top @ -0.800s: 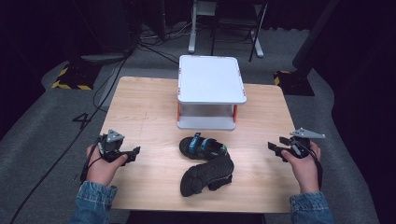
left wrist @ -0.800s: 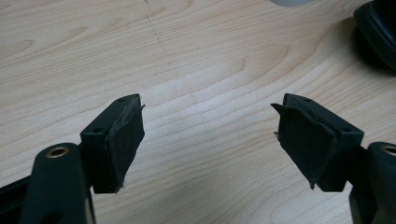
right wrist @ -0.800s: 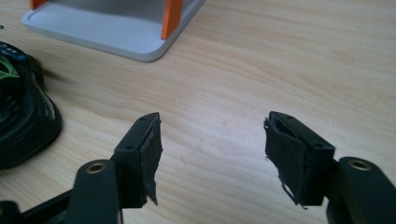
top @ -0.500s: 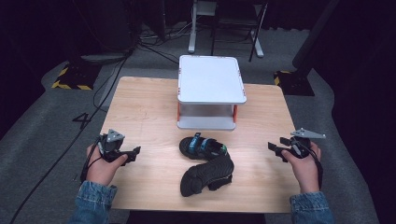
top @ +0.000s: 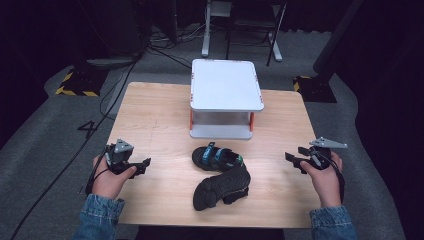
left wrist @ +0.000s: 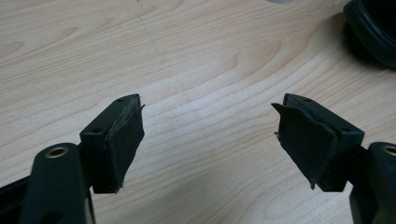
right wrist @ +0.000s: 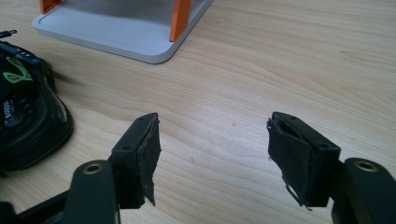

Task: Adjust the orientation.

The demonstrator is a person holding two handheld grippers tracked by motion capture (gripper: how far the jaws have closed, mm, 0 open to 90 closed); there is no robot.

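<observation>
Two black sandals lie mid-table in the high view: one upright with blue straps (top: 216, 156), the other (top: 221, 187) turned sole-up and leaning on it. Behind them stands a white two-tier shelf (top: 226, 85) with orange posts. My left gripper (top: 145, 164) rests open at the table's left, well apart from the sandals. My right gripper (top: 292, 161) is open at the right edge. In the left gripper view the open gripper (left wrist: 208, 128) holds nothing, with a sandal's edge (left wrist: 371, 28) at top right. The right gripper (right wrist: 212, 149) is also empty, with a sandal (right wrist: 28, 126) at left.
The wooden table (top: 150, 120) stands on grey carpet. Cables (top: 115, 95) trail on the floor at the left, and chair legs (top: 240, 30) stand beyond the table. The shelf's lower tray (right wrist: 126, 32) lies ahead of my right gripper.
</observation>
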